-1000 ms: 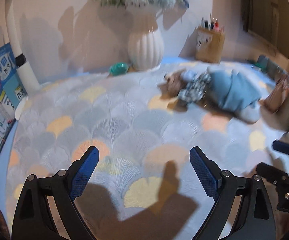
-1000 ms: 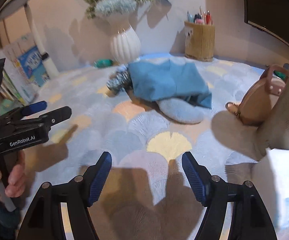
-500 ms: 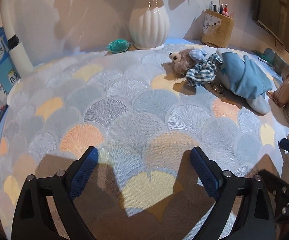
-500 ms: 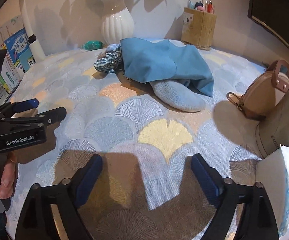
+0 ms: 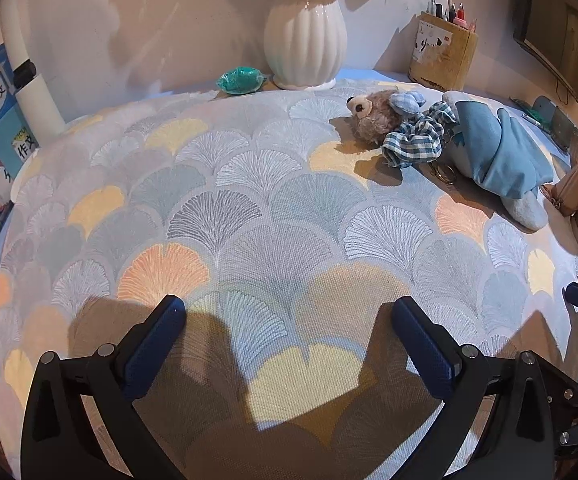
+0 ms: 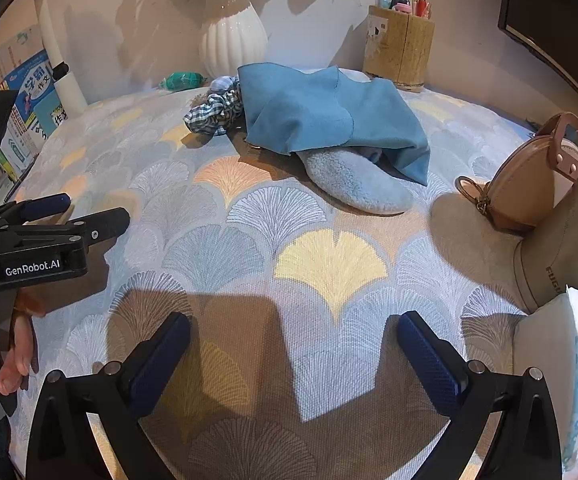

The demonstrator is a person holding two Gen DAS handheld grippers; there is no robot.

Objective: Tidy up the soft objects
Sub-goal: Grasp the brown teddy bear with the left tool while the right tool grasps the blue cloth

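Cloth [image 6: 329, 116] heaped with bear [image 5: 373, 118] lies toward the desk's far right corner; my right fingers [image 6: 293, 360], spread empty like the left [image 5: 289, 352], sit nearer.

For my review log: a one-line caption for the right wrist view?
Open right hand-held gripper faces blue cloth draped over grey slipper.

The left tongs [image 5: 289, 336] hang wide apart and empty over the fan-patterned cloth [image 5: 249, 216] on the desk. Far ahead lies a plush bear [image 5: 373, 116], touching a checked scrunchie [image 5: 417, 140] and a blue cloth [image 5: 501, 152] draped on a grey slipper [image 5: 527, 210]. A white ribbed vase [image 5: 305, 40], a teal object [image 5: 241, 79] and a pen holder [image 5: 443, 50] stand along the wall.
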